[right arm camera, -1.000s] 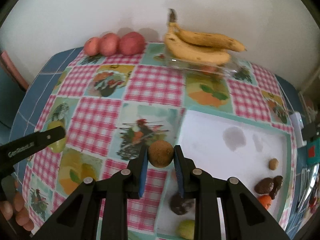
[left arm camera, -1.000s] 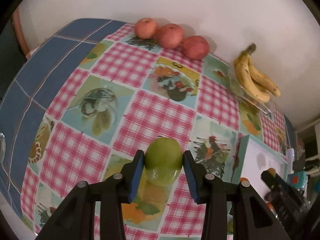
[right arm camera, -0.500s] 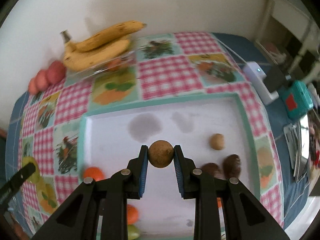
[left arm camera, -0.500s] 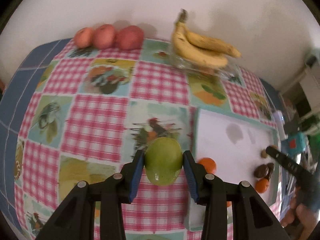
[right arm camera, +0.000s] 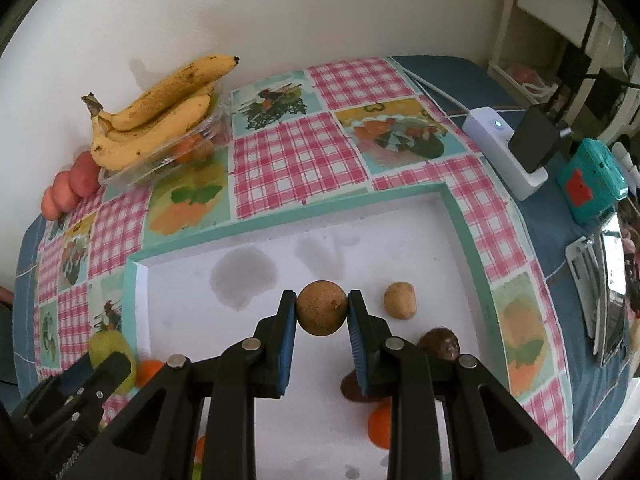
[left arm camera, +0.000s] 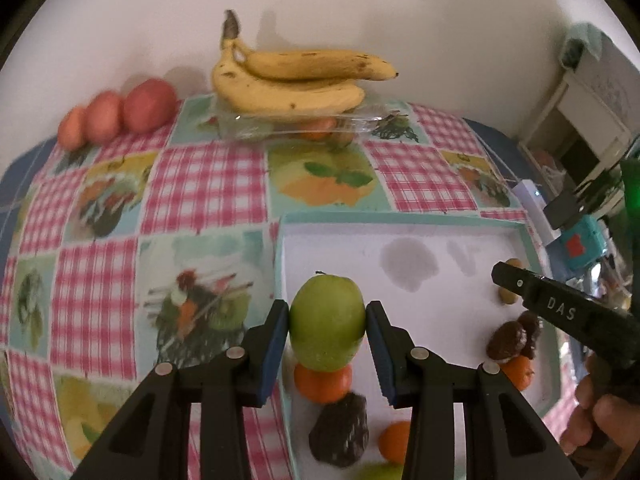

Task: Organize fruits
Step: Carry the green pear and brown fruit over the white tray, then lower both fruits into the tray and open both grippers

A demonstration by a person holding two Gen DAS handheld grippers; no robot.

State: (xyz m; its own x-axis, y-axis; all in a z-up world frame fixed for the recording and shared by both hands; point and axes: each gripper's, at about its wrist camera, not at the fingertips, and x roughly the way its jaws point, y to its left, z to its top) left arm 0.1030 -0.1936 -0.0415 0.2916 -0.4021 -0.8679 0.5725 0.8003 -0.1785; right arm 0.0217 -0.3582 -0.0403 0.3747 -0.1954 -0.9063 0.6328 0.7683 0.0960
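Behind your table, a plain white wall (left arm camera: 360, 8) fills the upper frame; white shelving (right arm camera: 560, 12) stands at upper right, and a chequered tablecloth (right arm camera: 296, 152) covers the surface.

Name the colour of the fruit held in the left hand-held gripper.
Green. The apple shows best in the left wrist view, between the left hand-held gripper.

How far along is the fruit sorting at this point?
Done: several small fruits already lie in the white tray. In hand: left tongs grip a green apple, right tongs a brown round fruit, both over the tray. Left: releasing them; bananas and red apples sit outside.
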